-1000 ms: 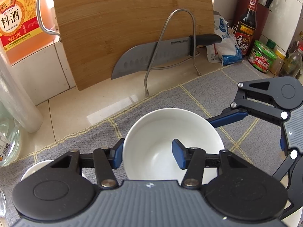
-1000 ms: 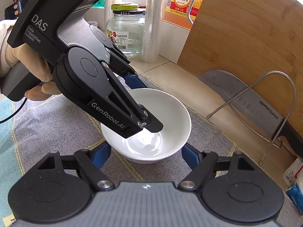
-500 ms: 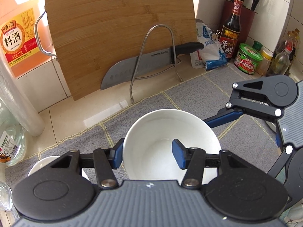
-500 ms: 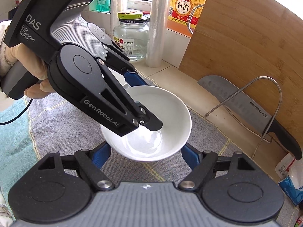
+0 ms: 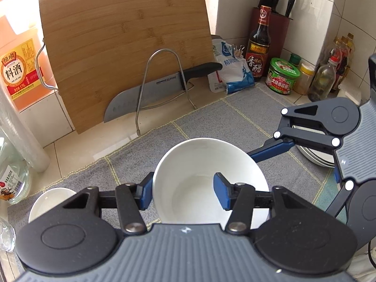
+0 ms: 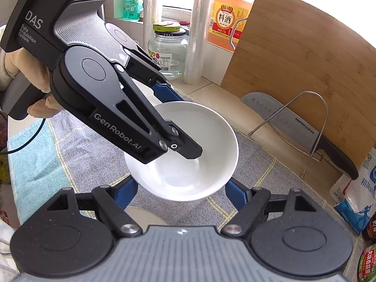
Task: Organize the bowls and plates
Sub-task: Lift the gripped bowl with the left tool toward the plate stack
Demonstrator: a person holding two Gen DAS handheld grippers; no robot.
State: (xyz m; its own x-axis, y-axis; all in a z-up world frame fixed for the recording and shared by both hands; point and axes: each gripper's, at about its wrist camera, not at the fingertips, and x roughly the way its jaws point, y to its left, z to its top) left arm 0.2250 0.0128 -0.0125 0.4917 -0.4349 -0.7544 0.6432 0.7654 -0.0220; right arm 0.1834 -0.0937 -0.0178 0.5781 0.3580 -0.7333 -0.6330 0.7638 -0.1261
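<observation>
A white bowl hangs above the grey cloth, held from two sides. My left gripper is shut on its left wall, one blue pad outside the rim and the other inside; in the right wrist view it comes in from the upper left in a gloved hand. My right gripper straddles the bowl's near lower wall, and both its pads touch the outside. A small white bowl rests on the cloth at the lower left. Stacked white plates show behind the right gripper.
A bamboo cutting board leans on the wall with a knife in a wire rack before it. Bottles, jars and a knife block crowd the right corner. A glass jar and an orange jug stand at the left.
Both grippers have risen and drawn back from the wall with the bowl between them. The cutting board and knife look farther off, and the plates on the right have come into view.
</observation>
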